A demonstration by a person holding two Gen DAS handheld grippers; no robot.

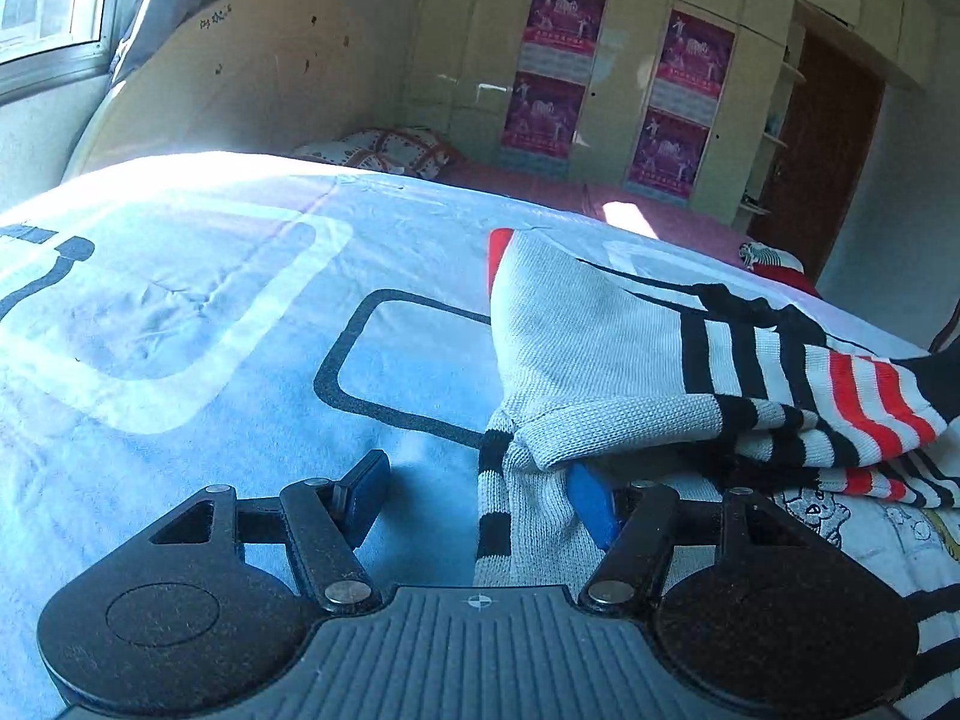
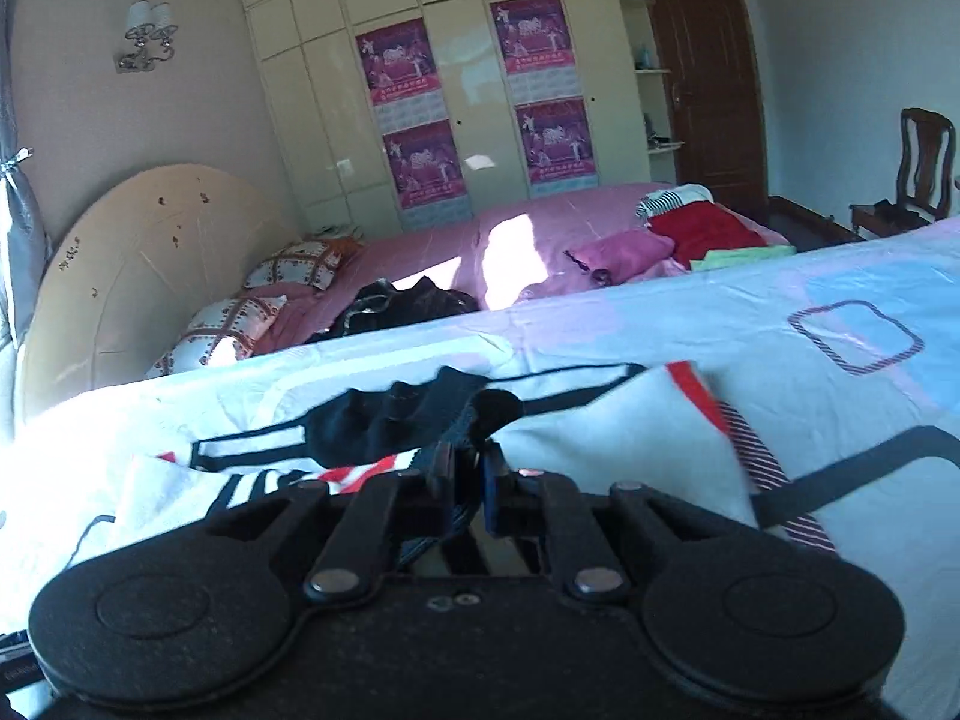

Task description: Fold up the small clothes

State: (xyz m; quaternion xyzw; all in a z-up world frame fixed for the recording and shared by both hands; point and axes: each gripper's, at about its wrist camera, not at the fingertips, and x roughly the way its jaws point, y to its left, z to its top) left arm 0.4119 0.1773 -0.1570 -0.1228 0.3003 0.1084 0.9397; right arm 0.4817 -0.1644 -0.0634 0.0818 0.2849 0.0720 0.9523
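Note:
A small white knit garment [image 1: 600, 348] with black and red stripes lies partly folded on the light blue bedsheet [image 1: 198, 324]. My left gripper [image 1: 486, 498] is open at the garment's near left edge; its right pad sits under a folded flap, its left pad rests over bare sheet. In the right wrist view the same garment [image 2: 630, 438] lies spread ahead, with its black collar part [image 2: 390, 414] bunched up. My right gripper [image 2: 465, 474] is shut on a dark striped edge of the garment.
A second bed with a pink cover [image 2: 540, 222] stands behind, holding a heap of clothes [image 2: 702, 228], a black garment [image 2: 408, 306] and pillows [image 2: 228, 324]. A wardrobe with posters [image 2: 420, 108], a brown door [image 2: 696, 72] and a chair [image 2: 918, 162] lie beyond.

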